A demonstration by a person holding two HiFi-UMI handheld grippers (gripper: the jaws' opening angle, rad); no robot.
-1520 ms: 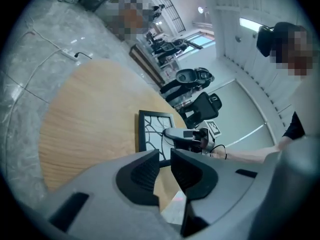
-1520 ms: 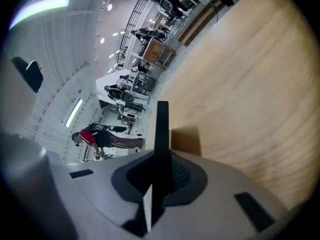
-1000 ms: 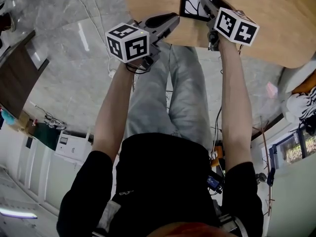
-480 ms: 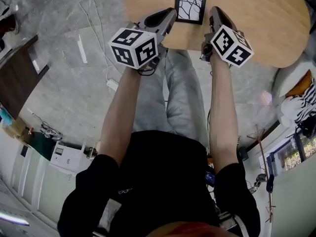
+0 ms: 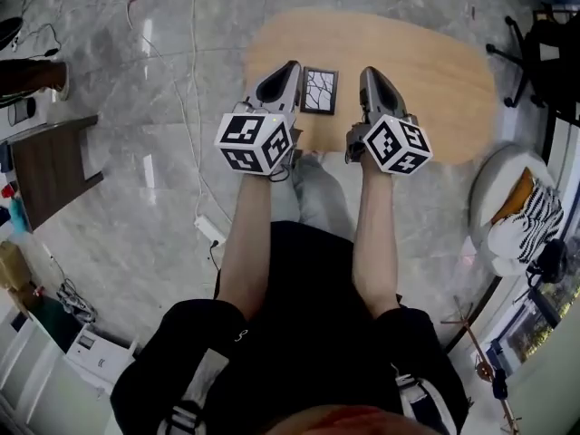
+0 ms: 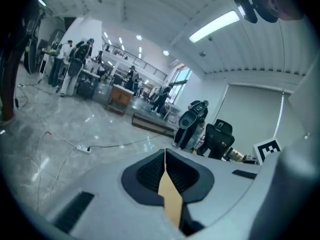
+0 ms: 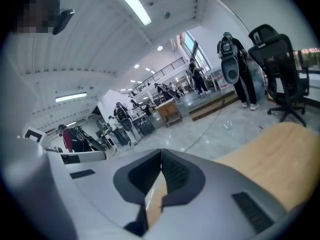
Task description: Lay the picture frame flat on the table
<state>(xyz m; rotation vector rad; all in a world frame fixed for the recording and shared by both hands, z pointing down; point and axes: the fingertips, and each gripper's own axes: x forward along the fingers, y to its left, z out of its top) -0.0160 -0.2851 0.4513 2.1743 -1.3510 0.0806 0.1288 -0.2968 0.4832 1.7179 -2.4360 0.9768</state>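
Note:
The picture frame (image 5: 319,91), black-edged with a white branching pattern, lies flat near the front edge of the oval wooden table (image 5: 426,71). My left gripper (image 5: 289,67) hovers just left of it and my right gripper (image 5: 368,72) just right of it. Neither touches the frame. In the left gripper view the jaws (image 6: 165,156) are shut together with nothing held. The right gripper view shows its jaws (image 7: 161,158) shut and empty too, with the table top (image 7: 272,156) to their right. The frame is out of sight in both gripper views.
A black office chair (image 5: 548,43) stands past the table's right end, a white round seat with a striped thing (image 5: 517,211) at the right. A power strip (image 5: 210,231) and cables lie on the marble floor, a dark bench (image 5: 45,166) at left. People stand far off.
The right gripper has come off the frame and its jaws have shut. Both grippers have drawn back to either side of the frame, which now lies flat. The head view has pulled back.

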